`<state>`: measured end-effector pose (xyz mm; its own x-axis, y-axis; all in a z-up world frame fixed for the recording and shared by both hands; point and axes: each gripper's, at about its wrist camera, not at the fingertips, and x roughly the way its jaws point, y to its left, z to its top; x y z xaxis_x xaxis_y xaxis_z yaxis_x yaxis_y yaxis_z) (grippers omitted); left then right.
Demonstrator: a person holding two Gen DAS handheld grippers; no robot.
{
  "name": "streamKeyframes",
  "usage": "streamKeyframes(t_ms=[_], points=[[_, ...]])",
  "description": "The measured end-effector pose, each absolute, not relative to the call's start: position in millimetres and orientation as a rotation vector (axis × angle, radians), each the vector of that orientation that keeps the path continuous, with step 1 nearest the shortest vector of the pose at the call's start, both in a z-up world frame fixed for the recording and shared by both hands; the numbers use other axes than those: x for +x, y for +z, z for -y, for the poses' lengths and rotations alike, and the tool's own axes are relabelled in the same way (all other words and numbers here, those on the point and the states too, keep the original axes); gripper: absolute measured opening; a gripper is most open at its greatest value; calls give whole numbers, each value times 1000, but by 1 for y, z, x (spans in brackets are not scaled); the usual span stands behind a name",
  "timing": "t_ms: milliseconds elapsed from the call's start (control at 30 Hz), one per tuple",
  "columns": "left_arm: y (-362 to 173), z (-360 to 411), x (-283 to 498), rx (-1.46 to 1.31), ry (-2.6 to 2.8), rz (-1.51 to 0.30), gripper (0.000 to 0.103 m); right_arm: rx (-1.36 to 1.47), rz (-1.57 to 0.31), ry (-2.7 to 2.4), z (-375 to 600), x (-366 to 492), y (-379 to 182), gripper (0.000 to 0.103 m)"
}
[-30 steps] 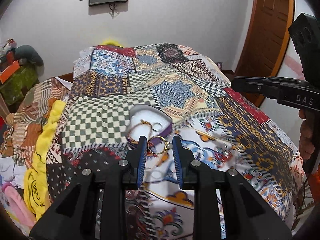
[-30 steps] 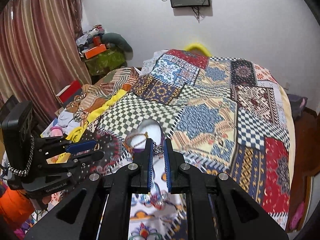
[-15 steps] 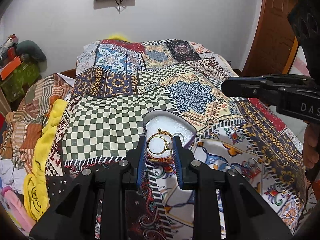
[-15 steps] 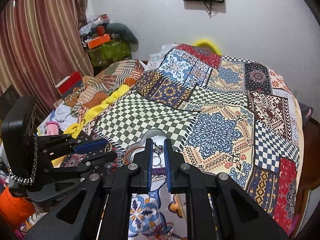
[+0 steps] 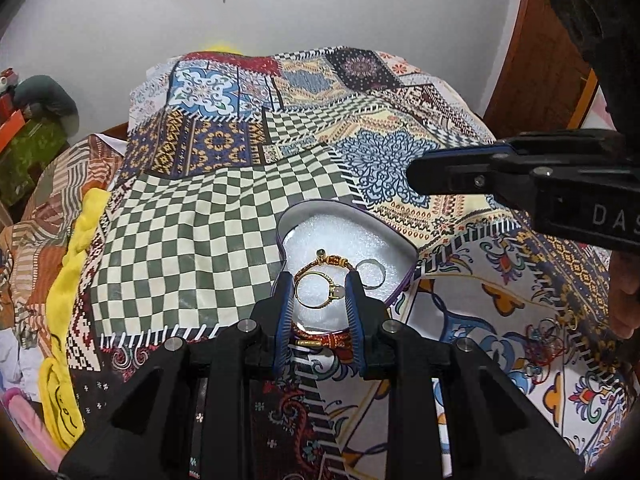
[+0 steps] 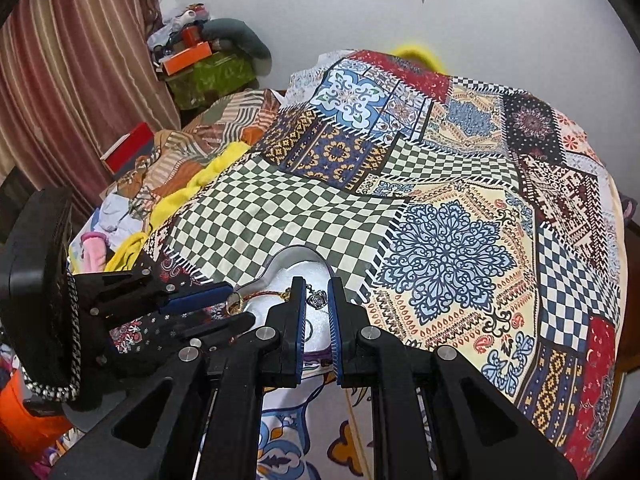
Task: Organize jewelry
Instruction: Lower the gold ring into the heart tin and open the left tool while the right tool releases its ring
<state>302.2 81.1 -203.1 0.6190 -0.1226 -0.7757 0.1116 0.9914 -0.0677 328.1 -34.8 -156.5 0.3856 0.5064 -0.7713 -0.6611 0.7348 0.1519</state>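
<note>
Above the bed point(image 5: 224, 216) and its box point(image 5: 344, 216), the left gripper point(image 5: 320, 296) grips a gold ring point(image 5: 316, 291); the right gripper point(image 6: 317, 300) pinches a silver pendant point(image 6: 318, 300).

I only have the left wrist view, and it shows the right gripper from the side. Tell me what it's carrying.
Observer: The right gripper is shut on a fine chain. A small silver pendant sits between its fingers.
Operator: Give me its position against the box.
Observer: From the right wrist view the pendant shows against the white lining of the heart-shaped box. I can't tell whether it touches the lining.
Operator: Report anything on my own gripper that I can't see.
Observer: A chunky link chain is draped around the rear body of the left gripper, behind your camera.
</note>
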Motion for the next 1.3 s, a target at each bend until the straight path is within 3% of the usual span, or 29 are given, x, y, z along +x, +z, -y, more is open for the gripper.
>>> streamKeyframes(t_ms=[1167, 1300], points=[[-202, -95, 302, -29, -114, -910, 31, -334, -1006, 774, -2, 340, -188, 10], [-195, -97, 295, -26, -108, -895, 31, -347, -996, 770, -2, 337, -186, 18]])
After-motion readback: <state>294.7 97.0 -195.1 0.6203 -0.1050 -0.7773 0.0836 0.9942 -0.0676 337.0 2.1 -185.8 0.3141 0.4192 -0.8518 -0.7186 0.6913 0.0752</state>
